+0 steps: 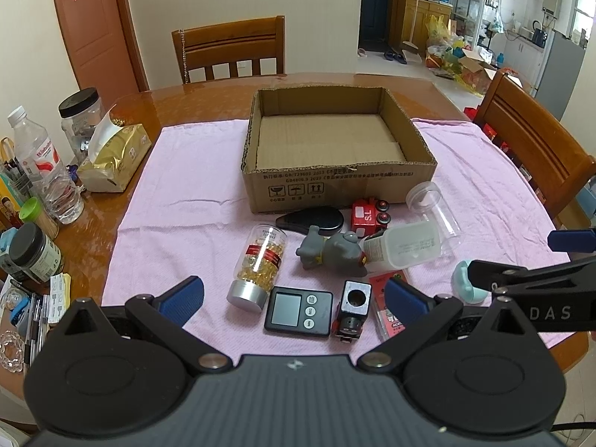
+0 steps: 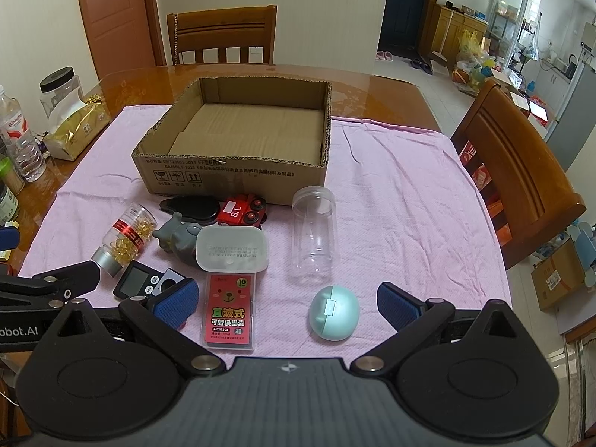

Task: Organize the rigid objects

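Observation:
An empty cardboard box (image 1: 337, 177) (image 2: 238, 175) stands on a pink cloth (image 1: 178, 193) (image 2: 402, 201). Loose objects lie in front of it: a capsule bottle (image 1: 259, 266) (image 2: 124, 238), a black timer (image 1: 298, 311) (image 2: 134, 284), a grey cat figure (image 1: 331, 251) (image 2: 178, 240), a red toy car (image 1: 368, 216) (image 2: 242, 210), a white lidded box (image 1: 406, 247) (image 2: 232, 249), a clear jar (image 1: 434, 208) (image 2: 314, 232), a red refill pack (image 2: 230, 311), a teal egg-shaped case (image 2: 334, 313) (image 1: 465, 287). My left gripper (image 1: 294, 298) and right gripper (image 2: 287, 303) are both open and empty, above the near objects.
A black oval case (image 1: 313, 219) and a small black block toy (image 1: 354, 307) lie among the objects. A tissue pack (image 1: 111, 160), water bottle (image 1: 44, 167) and jars stand at the table's left. Wooden chairs stand behind (image 1: 231, 48) and to the right (image 2: 510, 171).

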Motion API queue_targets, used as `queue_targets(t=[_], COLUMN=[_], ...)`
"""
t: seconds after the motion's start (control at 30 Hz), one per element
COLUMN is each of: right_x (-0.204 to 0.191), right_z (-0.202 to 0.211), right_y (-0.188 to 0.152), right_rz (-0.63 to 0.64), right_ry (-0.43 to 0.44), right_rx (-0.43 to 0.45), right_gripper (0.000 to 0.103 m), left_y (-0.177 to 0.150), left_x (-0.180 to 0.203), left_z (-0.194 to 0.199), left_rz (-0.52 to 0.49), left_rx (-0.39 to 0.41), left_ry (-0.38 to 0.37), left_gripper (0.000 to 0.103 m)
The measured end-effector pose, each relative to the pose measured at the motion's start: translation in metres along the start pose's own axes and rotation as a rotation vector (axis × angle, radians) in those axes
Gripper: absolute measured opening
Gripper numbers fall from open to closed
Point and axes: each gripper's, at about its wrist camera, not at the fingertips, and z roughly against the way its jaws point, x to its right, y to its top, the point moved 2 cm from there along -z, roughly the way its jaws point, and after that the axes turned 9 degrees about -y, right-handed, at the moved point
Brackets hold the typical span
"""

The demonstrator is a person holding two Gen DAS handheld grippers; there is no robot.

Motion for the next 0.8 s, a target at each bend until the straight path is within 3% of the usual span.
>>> queue_targets(t=[0.8], right_x=[0.001], right_z=[-0.018], right_y=[-0.016], right_rz=[0.032], right_ry=[0.053], right_rx=[0.021], right_gripper=[0.103], left_y=[-0.017], left_x=[-0.007], left_z=[-0.020], left_rz=[-0.043], left_rx=[0.024], left_ry=[-0.034], left_gripper=[0.102])
